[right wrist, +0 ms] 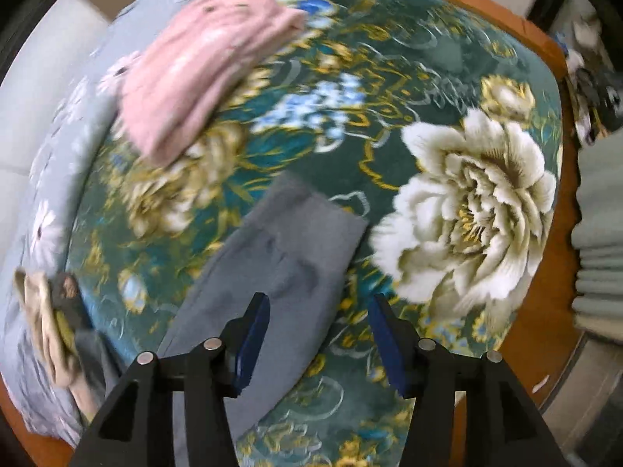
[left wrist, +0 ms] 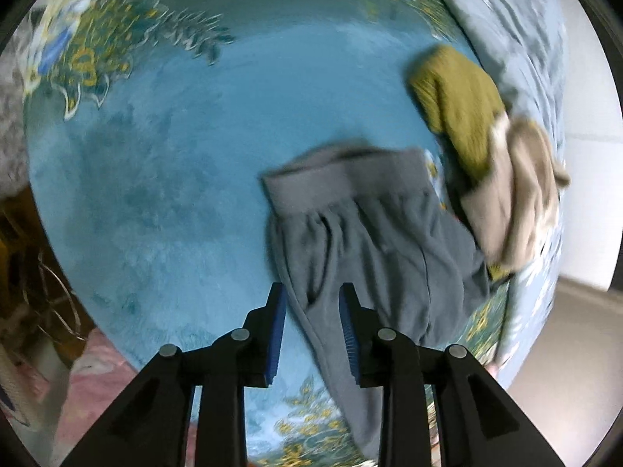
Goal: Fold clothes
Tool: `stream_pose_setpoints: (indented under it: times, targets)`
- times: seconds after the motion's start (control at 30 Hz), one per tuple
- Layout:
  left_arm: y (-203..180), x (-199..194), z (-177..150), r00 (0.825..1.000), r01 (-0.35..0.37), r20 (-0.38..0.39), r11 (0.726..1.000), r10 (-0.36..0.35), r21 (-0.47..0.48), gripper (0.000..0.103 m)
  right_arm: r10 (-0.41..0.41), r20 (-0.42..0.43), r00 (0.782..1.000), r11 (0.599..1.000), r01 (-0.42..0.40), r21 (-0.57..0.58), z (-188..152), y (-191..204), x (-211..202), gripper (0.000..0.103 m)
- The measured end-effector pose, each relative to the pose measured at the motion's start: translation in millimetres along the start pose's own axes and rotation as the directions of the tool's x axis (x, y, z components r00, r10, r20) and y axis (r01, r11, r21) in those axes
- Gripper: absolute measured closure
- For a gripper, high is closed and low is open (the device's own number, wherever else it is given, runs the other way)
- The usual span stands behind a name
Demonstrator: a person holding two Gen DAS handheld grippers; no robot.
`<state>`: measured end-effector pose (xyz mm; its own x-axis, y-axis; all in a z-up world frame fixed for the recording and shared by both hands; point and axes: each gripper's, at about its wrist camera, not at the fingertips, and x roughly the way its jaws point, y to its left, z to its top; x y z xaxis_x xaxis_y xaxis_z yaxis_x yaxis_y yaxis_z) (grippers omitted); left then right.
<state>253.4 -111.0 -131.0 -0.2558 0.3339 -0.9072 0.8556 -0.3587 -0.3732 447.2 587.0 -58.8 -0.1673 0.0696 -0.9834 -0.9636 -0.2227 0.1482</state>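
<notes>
On the floral blanket point(right wrist: 447, 89) lie the grey trousers point(left wrist: 370, 233), stretched lengthwise, waistband (the elastic end) toward the plain blue middle, legs running back under both grippers. Left gripper point(left wrist: 313, 334) angles steeply down, jaws partly apart, cloth between them, unpinched. Right gripper point(right wrist: 319, 344) points straight down, jaws wide, holding nothing.

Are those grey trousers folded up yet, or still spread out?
Still spread out. The grey trousers lie lengthwise on the floral blanket, waistband at one end, a leg stretched flat, no fold showing.
</notes>
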Motion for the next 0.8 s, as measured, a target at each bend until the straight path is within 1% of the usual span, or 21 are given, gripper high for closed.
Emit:
stream_pose_setpoints:
  times: [0.07,0.2,0.23,0.27,0.33,0.43,0.5,0.53,0.6,0.67,0.7,0.73,0.77,0.8]
  targets:
    - [12,11,13,1.000,0.013,-0.010,1.000,-0.013,-0.026,0.066,0.008,-0.008,1.000,0.999,-0.008,-0.033,-17,25,-9,0.046]
    - [27,37,38,0.998,0.041,-0.040,0.998,-0.043,-0.047,0.060,0.042,-0.041,0.998,0.992,-0.046,-0.119,-63,71,-35,0.045]
    - [28,44,43,0.998,0.048,-0.049,0.998,-0.050,-0.044,0.057,0.040,-0.048,0.998,0.988,-0.047,-0.149,-74,83,-38,0.045]
    - [29,53,48,0.997,0.052,-0.058,0.998,-0.054,-0.037,0.050,0.036,-0.059,0.998,0.981,-0.047,-0.190,-87,96,-42,0.045]
    - [28,67,54,0.996,0.046,-0.082,0.999,-0.048,-0.023,0.044,0.016,-0.083,0.996,0.960,-0.039,-0.279,-113,123,-43,0.045]
    - [26,87,60,0.992,0.046,-0.120,0.999,-0.046,-0.009,0.044,-0.040,-0.086,0.995,0.916,0.002,-0.401,-147,154,-46,0.045]
    - [22,98,61,0.987,0.064,-0.147,0.998,-0.063,0.002,0.044,-0.070,-0.081,0.994,0.889,0.026,-0.458,-166,169,-48,0.045]
    - [19,102,62,0.985,0.072,-0.158,0.997,-0.069,0.015,0.044,-0.076,-0.080,0.994,0.882,0.030,-0.471,-172,174,-49,0.045]
    - [13,109,63,0.981,0.090,-0.176,0.995,-0.082,0.043,0.047,-0.087,-0.077,0.993,0.868,0.038,-0.495,-183,183,-53,0.045]
    - [6,114,64,0.979,0.093,-0.189,0.993,-0.077,0.076,0.054,-0.094,-0.071,0.993,0.856,0.044,-0.516,-193,192,-58,0.045]
    - [5,115,64,0.978,0.083,-0.197,0.993,-0.065,0.087,0.059,-0.096,-0.069,0.993,0.851,0.046,-0.523,-196,195,-59,0.045]
    - [5,116,65,0.978,0.079,-0.201,0.992,-0.058,0.094,0.076,-0.098,-0.067,0.993,0.847,0.048,-0.530,-199,198,-61,0.045]
    - [5,115,65,0.978,0.077,-0.201,0.992,-0.055,0.104,0.088,-0.098,-0.065,0.993,0.844,0.048,-0.534,-201,201,-61,0.045]
    - [5,112,66,0.979,0.084,-0.192,0.989,-0.060,0.121,0.090,-0.095,-0.066,0.993,0.844,0.046,-0.534,-203,204,-62,0.045]
